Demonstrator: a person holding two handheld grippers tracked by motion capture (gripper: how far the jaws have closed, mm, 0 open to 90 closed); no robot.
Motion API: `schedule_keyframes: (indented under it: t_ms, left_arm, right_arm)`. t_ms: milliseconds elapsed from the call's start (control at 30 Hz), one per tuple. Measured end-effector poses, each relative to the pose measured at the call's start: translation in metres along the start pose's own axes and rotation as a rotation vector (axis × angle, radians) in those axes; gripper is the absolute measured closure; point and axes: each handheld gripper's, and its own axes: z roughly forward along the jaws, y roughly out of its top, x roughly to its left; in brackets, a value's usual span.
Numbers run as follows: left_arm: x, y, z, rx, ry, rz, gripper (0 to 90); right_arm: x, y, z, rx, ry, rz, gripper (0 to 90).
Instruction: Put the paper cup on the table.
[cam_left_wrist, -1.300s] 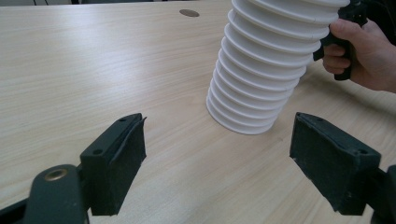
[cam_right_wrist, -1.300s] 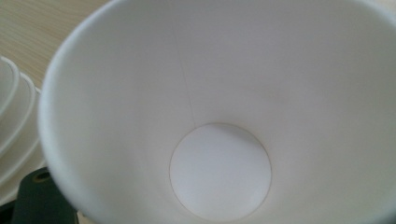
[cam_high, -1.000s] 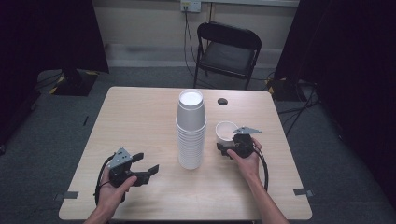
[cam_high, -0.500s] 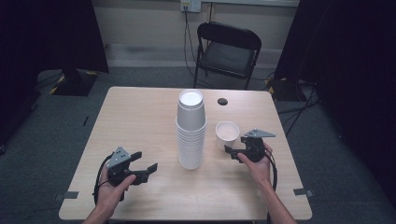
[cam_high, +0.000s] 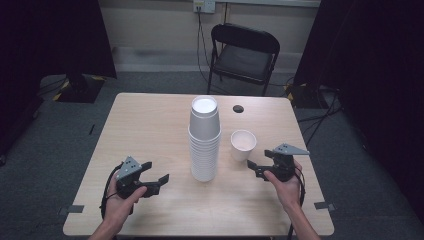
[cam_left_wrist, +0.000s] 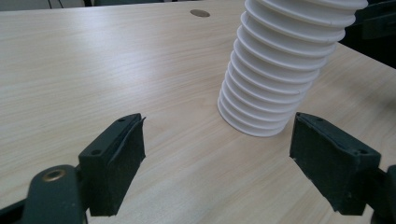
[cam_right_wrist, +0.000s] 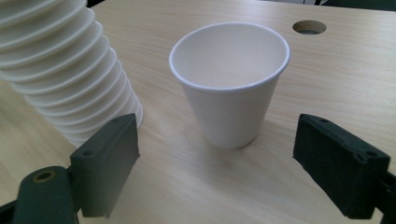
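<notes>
Your right gripper (cam_high: 257, 166) has its fingers (cam_right_wrist: 106, 168) spread wide with nothing between the pads; they have just been closing a touch. Straight ahead of them stands the single white cup (cam_right_wrist: 229, 81), upright on the table (cam_high: 150, 125), mouth up and holding nothing that shows. The cup sits clear of both pads, in front of the gap and not inside it. In the high view the cup (cam_high: 243, 145) is just beyond the right gripper and close to the right of the tall stack of white cups (cam_high: 204, 140), without touching it.

Your left gripper (cam_high: 152, 184) also has its fingers (cam_left_wrist: 114, 163) spread apart and bare, low over the table. The stack (cam_left_wrist: 275, 70) rises ahead of them toward the right finger, its ribbed rims nested one inside another, base flat on the wood, apart from the pads.

Farther out, a round dark hole (cam_high: 238, 108) lies in the table behind the single cup. Beyond the far edge a black folding chair (cam_high: 243, 55) faces you on the grey carpet.
</notes>
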Motion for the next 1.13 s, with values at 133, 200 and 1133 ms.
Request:
schedule_keyframes:
  t_ms: [133, 200, 1133]
  left_arm:
    - [-0.002, 0.002, -0.001, 0.004, 0.004, 0.006, 17.8]
    - [-0.003, 0.002, -0.001, 0.011, 0.003, 0.014, 18.5]
    - [0.008, -0.024, -0.03, 0.038, 0.032, 0.065, 18.4]
  right_arm:
    - [0.003, -0.002, -0.013, -0.004, 0.006, 0.003, 14.5]
    - [0.005, -0.002, -0.016, -0.007, 0.005, 0.0, 14.5]
    - [0.022, -0.061, -0.071, 0.053, -0.009, 0.049, 14.1]
